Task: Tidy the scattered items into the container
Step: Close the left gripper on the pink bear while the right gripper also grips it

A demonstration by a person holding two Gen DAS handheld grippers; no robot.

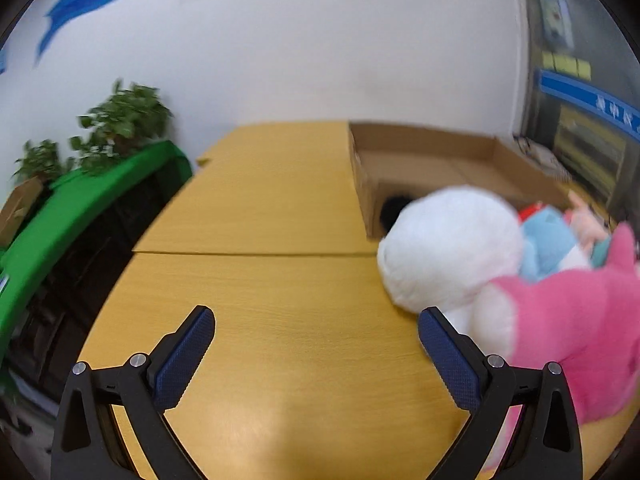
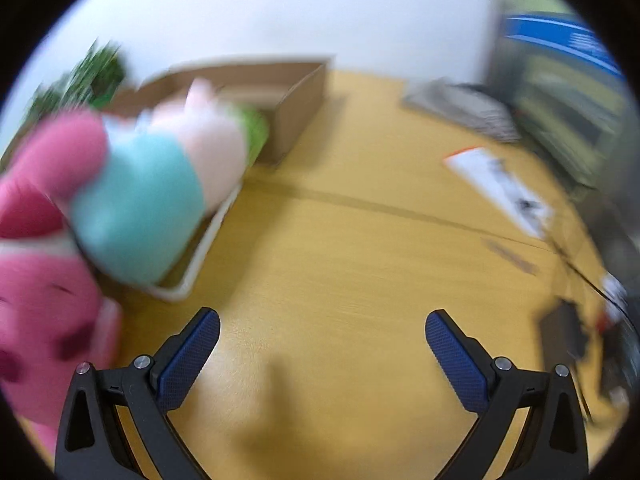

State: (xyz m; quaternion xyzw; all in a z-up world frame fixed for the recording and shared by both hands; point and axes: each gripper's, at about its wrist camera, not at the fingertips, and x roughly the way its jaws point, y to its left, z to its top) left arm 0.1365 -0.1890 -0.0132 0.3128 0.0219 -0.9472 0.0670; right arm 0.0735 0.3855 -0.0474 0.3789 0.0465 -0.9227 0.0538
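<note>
Left tool (image 1: 316,330) released, jaws wide apart, nothing between them, over bare yellow worktop (image 1: 256,280). Right tool (image 2: 322,332) also released and empty, over the same worktop.

Plush toys piled together to the right of the left tool: white plush (image 1: 452,248) just beyond its right finger, pink plush (image 1: 572,332) beside and behind that finger; contact unclear. Light blue plush (image 1: 548,240) sits behind the white one.

From the right wrist view the pile is on the left: pink plush (image 2: 44,264) at the left finger, teal plush (image 2: 140,204) and pale pink plush (image 2: 208,136) further out, a green bit (image 2: 256,132) behind them. They lie in or over a shallow white tray (image 2: 200,256), exact seating blurred.

Cardboard box (image 1: 424,164), open top, stands on the worktop behind the pile, nearly empty as far as seen.

Papers (image 2: 500,188) and dark gear off to the right, well apart from the tools. Green plants (image 1: 116,124) at far left.
</note>
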